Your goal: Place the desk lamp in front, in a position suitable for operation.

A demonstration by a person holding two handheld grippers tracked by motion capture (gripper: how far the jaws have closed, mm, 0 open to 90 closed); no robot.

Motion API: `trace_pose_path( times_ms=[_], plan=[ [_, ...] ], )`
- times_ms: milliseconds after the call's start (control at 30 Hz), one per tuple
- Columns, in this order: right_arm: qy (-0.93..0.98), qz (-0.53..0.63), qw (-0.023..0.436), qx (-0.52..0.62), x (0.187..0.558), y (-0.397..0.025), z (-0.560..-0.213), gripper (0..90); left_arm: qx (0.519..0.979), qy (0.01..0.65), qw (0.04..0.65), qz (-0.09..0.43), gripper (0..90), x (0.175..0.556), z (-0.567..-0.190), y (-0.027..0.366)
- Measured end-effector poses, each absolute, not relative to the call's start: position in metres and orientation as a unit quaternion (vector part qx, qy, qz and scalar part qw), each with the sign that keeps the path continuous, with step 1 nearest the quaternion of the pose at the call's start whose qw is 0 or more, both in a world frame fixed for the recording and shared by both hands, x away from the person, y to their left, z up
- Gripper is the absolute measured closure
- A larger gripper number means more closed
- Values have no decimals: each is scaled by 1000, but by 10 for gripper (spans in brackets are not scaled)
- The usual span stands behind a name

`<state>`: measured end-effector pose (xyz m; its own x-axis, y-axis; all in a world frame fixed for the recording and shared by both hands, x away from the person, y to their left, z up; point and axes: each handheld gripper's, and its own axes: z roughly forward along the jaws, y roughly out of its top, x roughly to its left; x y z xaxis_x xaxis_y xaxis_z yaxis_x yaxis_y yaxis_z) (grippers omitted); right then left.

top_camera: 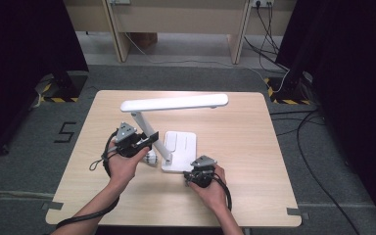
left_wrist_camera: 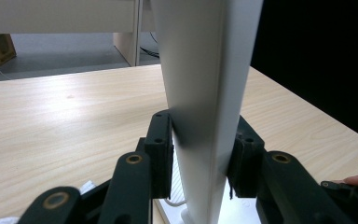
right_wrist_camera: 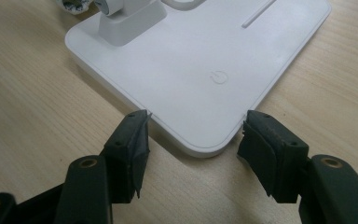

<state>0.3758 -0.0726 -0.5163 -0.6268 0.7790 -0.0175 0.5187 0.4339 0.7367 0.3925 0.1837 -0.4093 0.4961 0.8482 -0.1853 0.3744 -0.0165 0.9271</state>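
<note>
From my station I can read two marks. On the grey carpeted floor point(top_camera: 39, 147), left of the light wooden table point(top_camera: 254, 161), a dark numeral "5" point(top_camera: 66, 132) is laid out in angular strokes. On the flat white plastic lamp base point(right_wrist_camera: 182, 60), the right gripper view gives me a faint embossed power symbol point(right_wrist_camera: 219, 76), a broken circle with a short bar at its top, near the corner closest to the camera. I find no brand names or printed words.
</note>
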Motion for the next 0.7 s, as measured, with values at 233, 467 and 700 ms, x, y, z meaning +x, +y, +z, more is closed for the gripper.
trace_pose_path(
  times_ms=[233,467,700],
  plan=[
    [829,358,184,387,375,-70,-516,418,679,450,537,220,654,392,-409,186],
    [828,362,182,389,374,-69,-517,415,681,449,535,219,651,391,-409,188],
    [827,363,181,390,374,-69,-517,414,683,441,538,220,632,391,-410,189]
  ],
)
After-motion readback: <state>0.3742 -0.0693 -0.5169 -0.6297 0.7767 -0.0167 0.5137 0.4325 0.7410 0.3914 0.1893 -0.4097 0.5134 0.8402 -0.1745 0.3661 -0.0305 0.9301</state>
